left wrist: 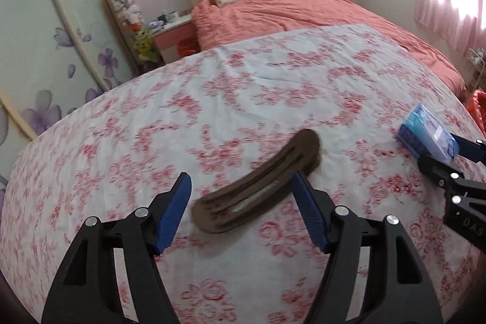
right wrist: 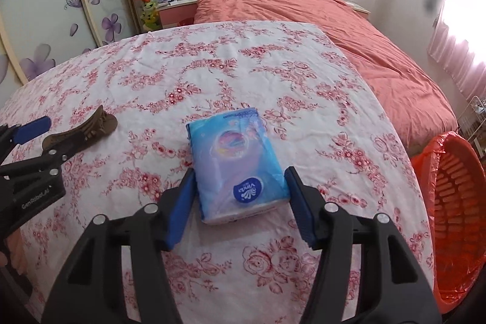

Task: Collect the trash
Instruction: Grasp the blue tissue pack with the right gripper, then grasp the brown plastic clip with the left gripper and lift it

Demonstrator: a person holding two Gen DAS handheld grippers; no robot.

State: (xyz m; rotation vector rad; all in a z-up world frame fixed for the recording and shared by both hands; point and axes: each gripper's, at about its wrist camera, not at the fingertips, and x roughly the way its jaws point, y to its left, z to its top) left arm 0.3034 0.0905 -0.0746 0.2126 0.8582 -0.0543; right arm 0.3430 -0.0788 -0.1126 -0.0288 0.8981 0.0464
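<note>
A brown hair clip (left wrist: 258,187) lies on the floral sheet (left wrist: 212,99). My left gripper (left wrist: 240,181) is open around it, and its right pad looks close to or touching the clip. A blue tissue pack (right wrist: 234,154) rests on the same sheet. My right gripper (right wrist: 240,172) straddles its near end, with both blue pads against the pack's sides. The left wrist view shows that pack (left wrist: 425,132) at the far right, in the right gripper (left wrist: 443,152). The right wrist view has the clip (right wrist: 85,129) and the left gripper (right wrist: 51,138) at its left edge.
An orange basket lined with an orange bag (right wrist: 449,202) stands on the floor past the sheet's right edge. A bed with a salmon cover (right wrist: 349,29) and pillows lies behind. A wardrobe with a flower pattern (right wrist: 45,20) and a bedside table (right wrist: 179,5) are at the left.
</note>
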